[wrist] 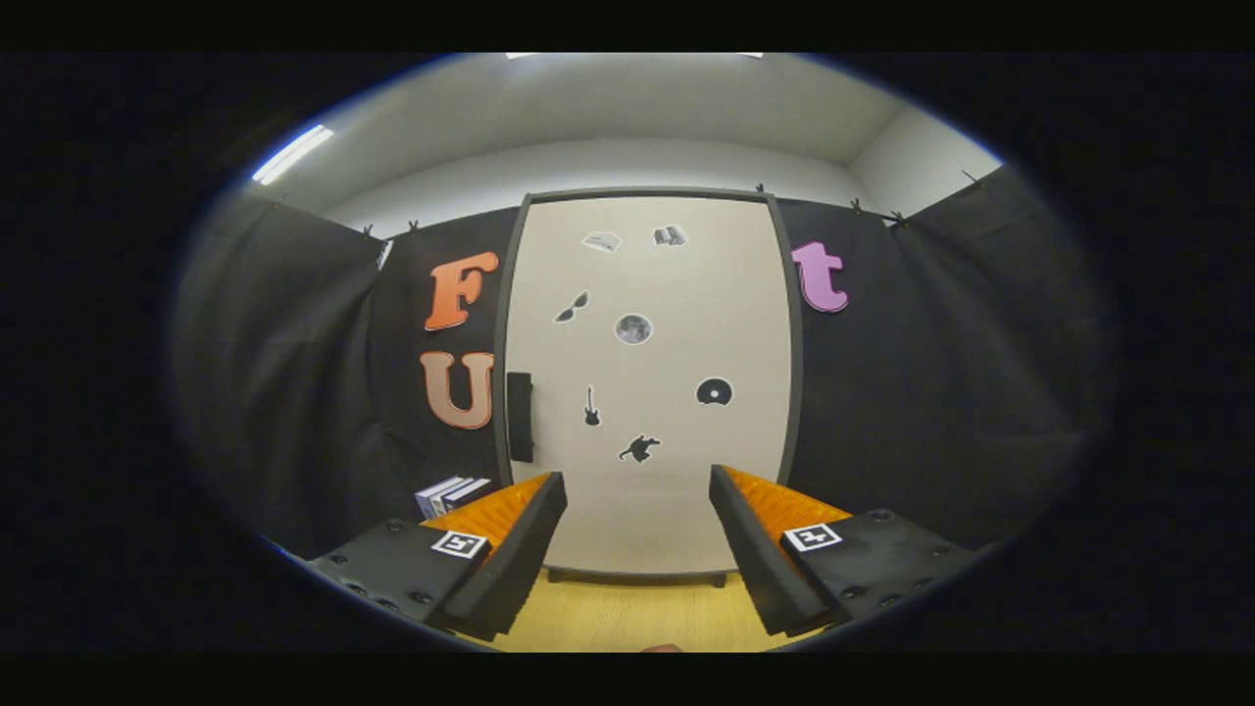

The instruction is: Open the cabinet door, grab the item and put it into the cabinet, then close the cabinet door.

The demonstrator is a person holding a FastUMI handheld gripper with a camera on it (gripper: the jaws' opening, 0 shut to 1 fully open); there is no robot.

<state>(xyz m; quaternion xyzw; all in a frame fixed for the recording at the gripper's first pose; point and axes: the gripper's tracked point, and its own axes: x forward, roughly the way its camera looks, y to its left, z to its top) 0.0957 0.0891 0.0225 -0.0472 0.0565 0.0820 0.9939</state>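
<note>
Gripper view: your gripper (637, 549) stands wide apart, nothing between the fingers, over a wooden table (627, 618).

- Dead ahead at 12 o'clock: cabinet (647, 382), door shut, pale front dotted with small dark stickers. It stands on the table, beyond the fingertips and apart from them.
- Handle (520, 417): a dark upright bar on the door's left edge, at about 11 o'clock from the left finger (510, 559). So the hinge is likely on the right; judge the swing as right-hinged.
- Item: books (451, 493), standing just left of the cabinet at about 10 o'clock, partly hidden by the left finger. Probably what goes inside; can't confirm.

Step in hand, as I read it: open the door.

- Slide left and forward until the bar sits between the fingers, then close on it squarely, both pads on.
- Pull along an arc, not straight back, or the grip will twist off.
- Swing it well clear so the books can pass.
- Watch the books as you approach the handle; they stand near it.
</note>
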